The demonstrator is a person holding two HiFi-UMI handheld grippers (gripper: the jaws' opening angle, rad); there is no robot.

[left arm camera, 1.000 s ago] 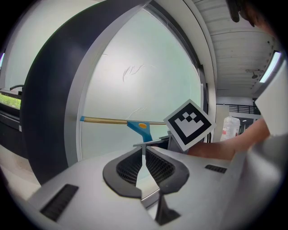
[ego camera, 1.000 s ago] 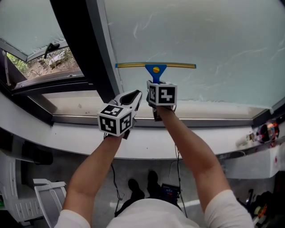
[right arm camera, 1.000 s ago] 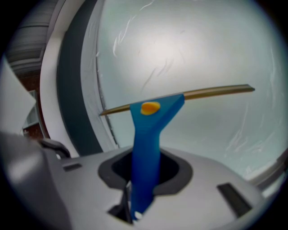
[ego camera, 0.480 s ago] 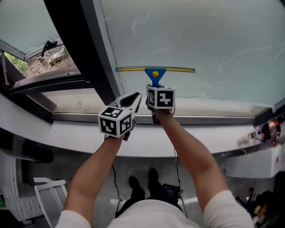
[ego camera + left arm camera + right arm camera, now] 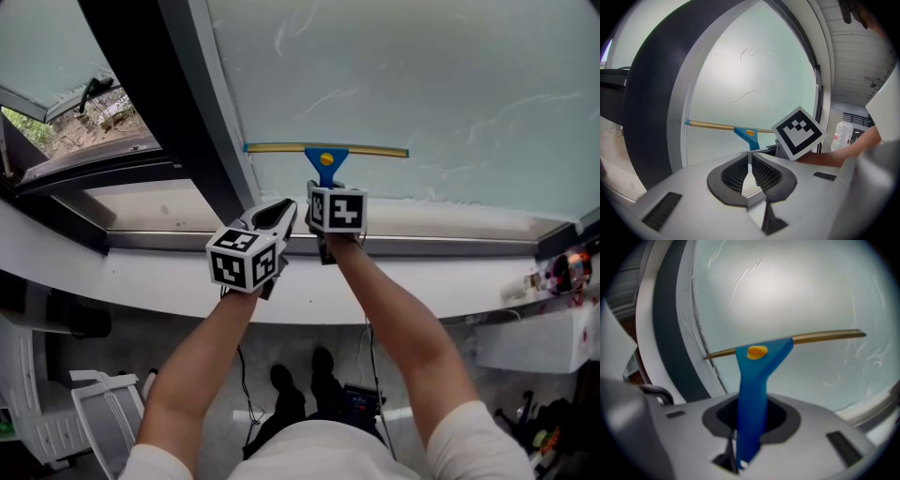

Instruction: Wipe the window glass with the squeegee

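Observation:
The squeegee has a blue handle, a yellow dot and a long brass-coloured blade lying level against the frosted window glass. My right gripper is shut on the handle's lower end, just below the blade; in the right gripper view the blue handle rises between the jaws to the blade. My left gripper hangs to the left of it, over the sill, jaws shut with nothing between them. In the left gripper view the squeegee lies ahead against the glass.
A dark window post stands left of the pane, with an open window beyond it. A white sill runs below the glass. Small objects sit at the sill's right end. A white chair stands on the floor at lower left.
The squeegee has slid a little down the glass with the right gripper. The left gripper has barely moved.

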